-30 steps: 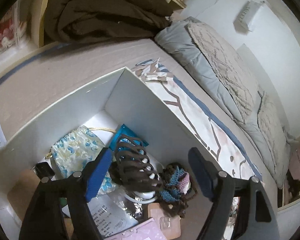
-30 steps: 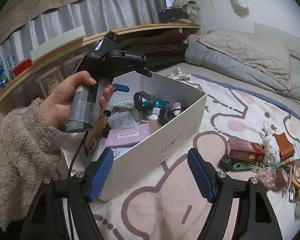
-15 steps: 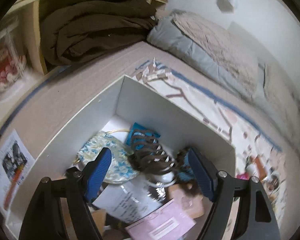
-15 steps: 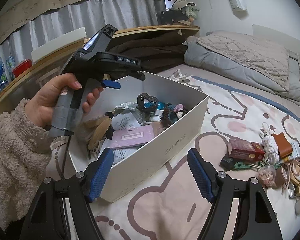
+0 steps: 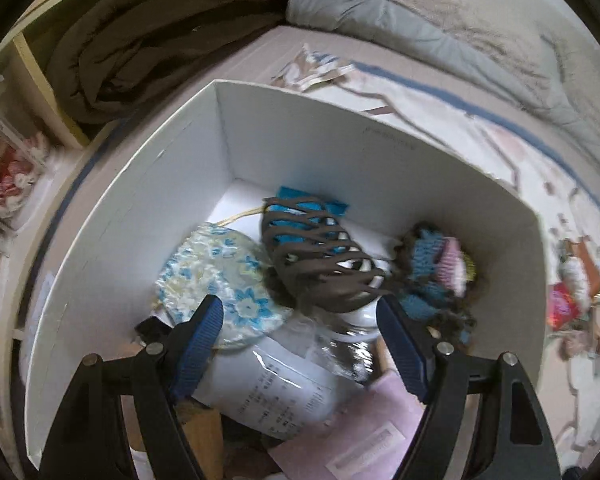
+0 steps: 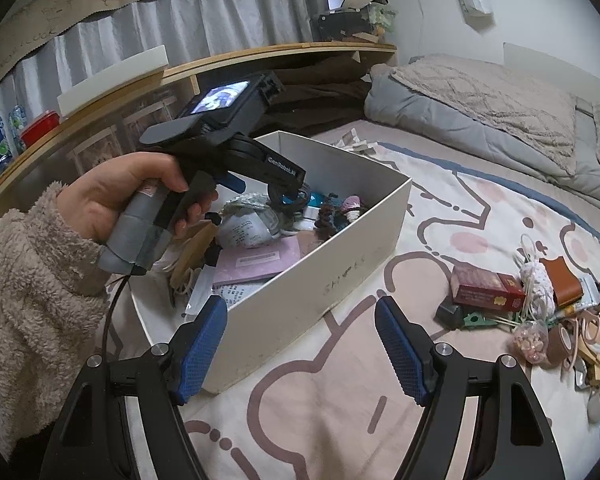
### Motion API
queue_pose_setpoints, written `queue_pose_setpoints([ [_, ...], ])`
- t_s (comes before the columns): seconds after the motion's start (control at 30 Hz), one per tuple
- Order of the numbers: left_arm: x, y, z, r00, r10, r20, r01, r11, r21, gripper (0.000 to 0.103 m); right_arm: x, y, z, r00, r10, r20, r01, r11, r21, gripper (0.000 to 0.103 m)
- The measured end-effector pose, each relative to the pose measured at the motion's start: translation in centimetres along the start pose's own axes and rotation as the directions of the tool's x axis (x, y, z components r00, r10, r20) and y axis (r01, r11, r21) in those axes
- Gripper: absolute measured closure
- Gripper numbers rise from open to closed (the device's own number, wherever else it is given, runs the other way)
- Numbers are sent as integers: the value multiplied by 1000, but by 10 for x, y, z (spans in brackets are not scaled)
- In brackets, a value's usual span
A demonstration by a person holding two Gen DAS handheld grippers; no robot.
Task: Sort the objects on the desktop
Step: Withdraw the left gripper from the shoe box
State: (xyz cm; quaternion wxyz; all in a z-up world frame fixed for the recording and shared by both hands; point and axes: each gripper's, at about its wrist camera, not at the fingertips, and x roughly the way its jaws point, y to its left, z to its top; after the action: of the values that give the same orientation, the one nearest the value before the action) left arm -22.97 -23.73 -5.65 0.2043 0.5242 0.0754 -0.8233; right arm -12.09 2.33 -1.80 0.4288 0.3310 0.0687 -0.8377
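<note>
A white shoebox (image 5: 300, 140) stands on the bed, filled with small things. Inside lie a brown hair claw (image 5: 316, 260), a blue-flowered pouch (image 5: 216, 280), a crocheted piece (image 5: 440, 268), a bagged paper slip (image 5: 268, 392) and a pink card (image 5: 360, 432). My left gripper (image 5: 298, 308) points steeply down into the box, open, with the claw lying just beyond its fingertips and nothing pressed between the pads. My right gripper (image 6: 300, 312) is open and empty, low over the sheet at the shoebox's (image 6: 320, 280) near corner.
A heap of loose items lies right of the box: a red carton (image 6: 484, 286), a brown leather piece (image 6: 560, 280), tape rolls (image 6: 560, 340), cords. A person's hand (image 6: 140, 184) in a fleecy sleeve holds the left gripper. A grey duvet (image 6: 480, 120) and a wooden shelf (image 6: 260, 56) lie behind.
The left gripper has tipped further down and rolled over the box, so more of the box's inside shows. The right gripper has not moved. Both stay open.
</note>
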Motion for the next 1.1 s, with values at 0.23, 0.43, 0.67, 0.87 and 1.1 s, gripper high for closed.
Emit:
queue_pose_setpoints([
  [0.23, -1, 20, 12, 986, 155, 61, -150, 986, -76, 24, -1, -5, 0, 1000, -3, -2, 3, 1000, -25, 27],
  [0.43, -9, 36, 16, 954, 270, 128, -257, 960, -112, 24, -1, -10, -2, 1000, 8, -4, -8, 1000, -9, 27],
  [0.67, -15, 40, 14, 949, 281, 144, -265, 957, -118, 24, -3, -13, -3, 1000, -3, -11, 3, 1000, 13, 27],
  [0.87, -30, 37, 9, 928, 319, 194, -307, 947, -93, 24, -4, -11, -1, 1000, -13, -13, 13, 999, 31, 27],
  [1.1, -42, 49, 4, 921, 319, 224, -304, 948, -99, 24, -6, 2, 2, 1000, -15, -8, 15, 1000, 19, 27],
])
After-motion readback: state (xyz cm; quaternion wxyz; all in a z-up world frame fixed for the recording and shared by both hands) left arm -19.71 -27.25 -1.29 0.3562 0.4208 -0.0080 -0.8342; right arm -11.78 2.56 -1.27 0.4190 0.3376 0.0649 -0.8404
